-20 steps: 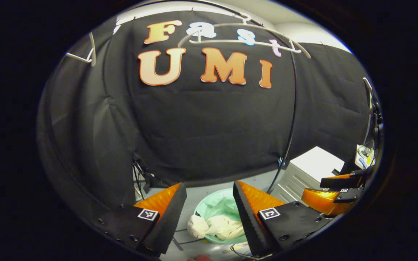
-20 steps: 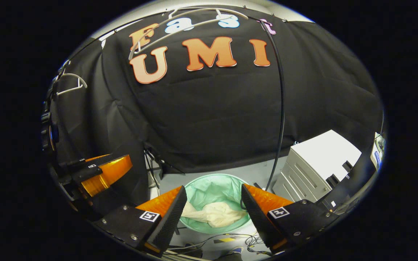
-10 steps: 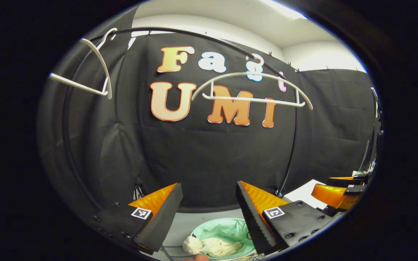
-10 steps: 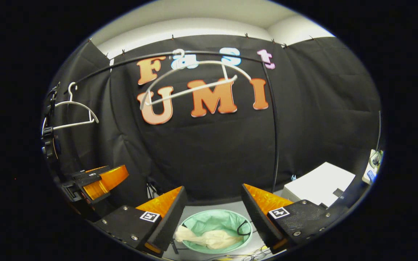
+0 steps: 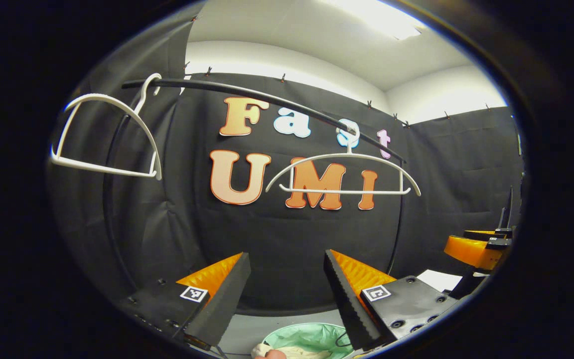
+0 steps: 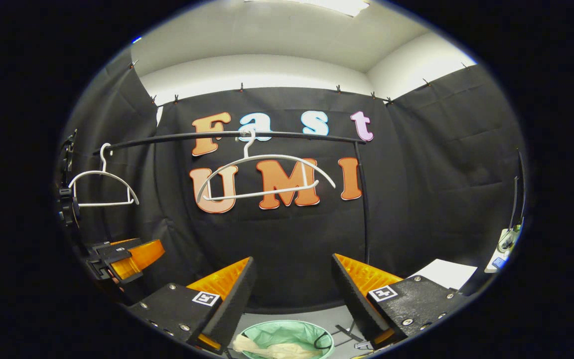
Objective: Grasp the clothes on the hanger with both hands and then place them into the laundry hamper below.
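In the left gripper view, the left tool (image 5: 284,294) is seen at the bottom of the frame with its fingers spread wide and nothing between them. The right tool (image 5: 474,249) is caught at the right edge of that frame, too far off for its state to be read there. In the right gripper view, the right tool (image 6: 292,299) is likewise spread apart and empty at the bottom centre, while the left tool (image 6: 125,254) is seen at the lower left edge.

Both tools are held level and raised, pointed toward the black cloth wall. A dark rail (image 6: 232,135) is seen across the upper middle, and two white hangers are hung from it, both bare: one (image 6: 262,177) at the centre of the frame and one (image 6: 101,187) at the left. In the left gripper view the same rail (image 5: 267,97) is seen slanting down to the right, with a hanger (image 5: 344,174) at centre right and another (image 5: 105,132) at the upper left.

The laundry hamper (image 6: 287,339), lined in pale green, is seen at the bottom centre of the right gripper view, between the fingers. The cream clothes (image 6: 267,349) are lying inside it. In the left gripper view just the hamper's rim (image 5: 307,339) and a sliver of the clothes (image 5: 297,353) are caught at the very bottom edge. A white counter (image 6: 444,273) is seen at the lower right.
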Tool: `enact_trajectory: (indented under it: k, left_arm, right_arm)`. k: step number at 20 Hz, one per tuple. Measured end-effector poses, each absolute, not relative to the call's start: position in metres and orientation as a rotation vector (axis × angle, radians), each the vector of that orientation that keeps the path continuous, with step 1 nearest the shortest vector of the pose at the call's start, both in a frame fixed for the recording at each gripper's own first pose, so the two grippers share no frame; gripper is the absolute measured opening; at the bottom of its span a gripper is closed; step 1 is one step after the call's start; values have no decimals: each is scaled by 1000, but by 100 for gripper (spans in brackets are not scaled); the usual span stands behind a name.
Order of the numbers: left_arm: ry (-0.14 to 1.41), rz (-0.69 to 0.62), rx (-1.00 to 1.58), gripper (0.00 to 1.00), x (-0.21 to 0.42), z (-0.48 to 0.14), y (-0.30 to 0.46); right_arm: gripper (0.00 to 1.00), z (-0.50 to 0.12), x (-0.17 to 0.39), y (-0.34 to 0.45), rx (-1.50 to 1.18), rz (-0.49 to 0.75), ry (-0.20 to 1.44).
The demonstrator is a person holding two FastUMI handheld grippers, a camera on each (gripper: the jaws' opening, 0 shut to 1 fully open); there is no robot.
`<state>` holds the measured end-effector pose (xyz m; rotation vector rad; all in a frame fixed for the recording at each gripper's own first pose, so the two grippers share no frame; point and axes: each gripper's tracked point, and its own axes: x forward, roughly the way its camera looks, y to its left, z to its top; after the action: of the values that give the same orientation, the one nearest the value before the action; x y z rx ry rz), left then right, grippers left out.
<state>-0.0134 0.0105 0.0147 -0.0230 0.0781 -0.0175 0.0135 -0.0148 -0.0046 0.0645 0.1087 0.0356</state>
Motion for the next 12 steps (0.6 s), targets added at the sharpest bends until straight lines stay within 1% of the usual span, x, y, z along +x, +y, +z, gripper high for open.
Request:
enact_trajectory:
  k: [1, 3, 5, 8, 9, 10, 12]
  left_arm:
    - [70, -15, -21, 100, -15, 18, 11]
    - [55, -12, -15, 94, -17, 24, 13]
    - [44, -13, -22, 100, -18, 28, 13]
    - [27, -11, -28, 100, -17, 33, 12]
    - [25, -13, -30, 97, -16, 32, 12]
    - [26, -15, -32, 96, -16, 33, 10]
    - [23, -20, -32, 97, -16, 34, 8]
  right_arm:
    - [93, -2, 12, -17, 57, 29, 97]
    - [93, 5, 10, -20, 46, 23, 74]
    - [93, 11, 10, -22, 41, 19, 47]
    - [93, 21, 10, -23, 32, 8, 3]
    - [100, 20, 11, -22, 33, 10, 4]
    - [93, 18, 13, -21, 32, 11, 8]
    - [93, 13, 14, -22, 30, 12, 17]
